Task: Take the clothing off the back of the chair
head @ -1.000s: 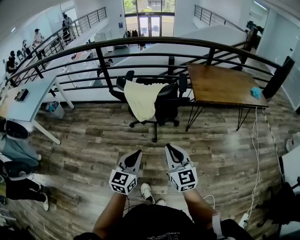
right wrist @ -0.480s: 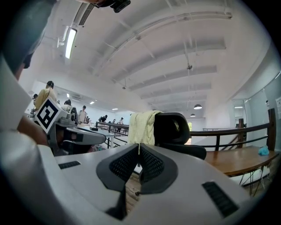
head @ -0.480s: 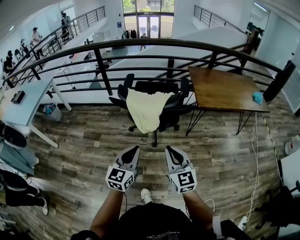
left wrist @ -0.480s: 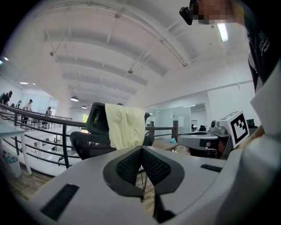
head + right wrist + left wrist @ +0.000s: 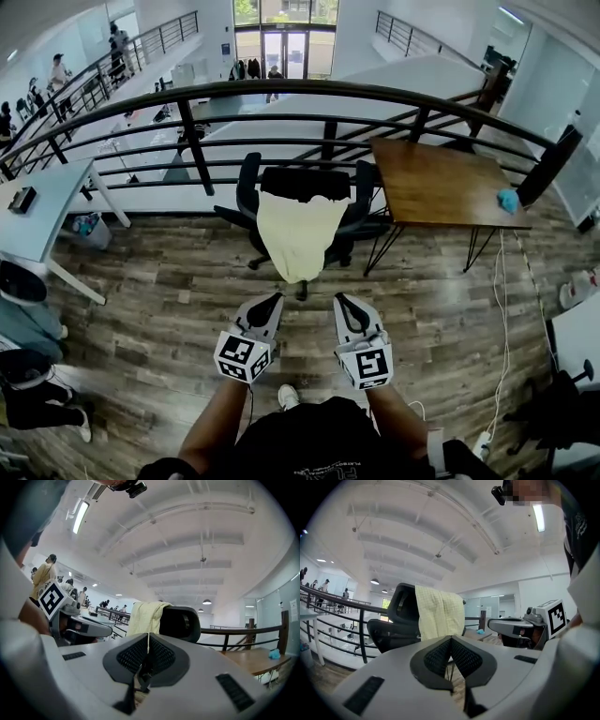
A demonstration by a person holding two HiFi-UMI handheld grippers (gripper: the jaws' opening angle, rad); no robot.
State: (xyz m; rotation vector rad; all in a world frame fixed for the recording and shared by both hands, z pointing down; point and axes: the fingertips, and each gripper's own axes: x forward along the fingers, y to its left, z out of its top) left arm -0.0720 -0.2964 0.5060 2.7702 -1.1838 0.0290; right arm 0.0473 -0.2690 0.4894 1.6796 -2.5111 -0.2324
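While pale yellow cloth garment (image 5: pixel 300 234) drapes back of black swivel office chair (image 5: pixel 302 181) mid-frame, task unstarted: left gripper (image 5: pixel 274 300), right gripper (image 5: pixel 341 302) lower centre, well apart from it, jaws together, empty; reach, grasp, lift-off remain

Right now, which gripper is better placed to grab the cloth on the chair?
Left, but only narrowly. The lower end of the cloth hangs slightly nearer the left gripper than the right gripper. Both are shut, empty and short of the chair.
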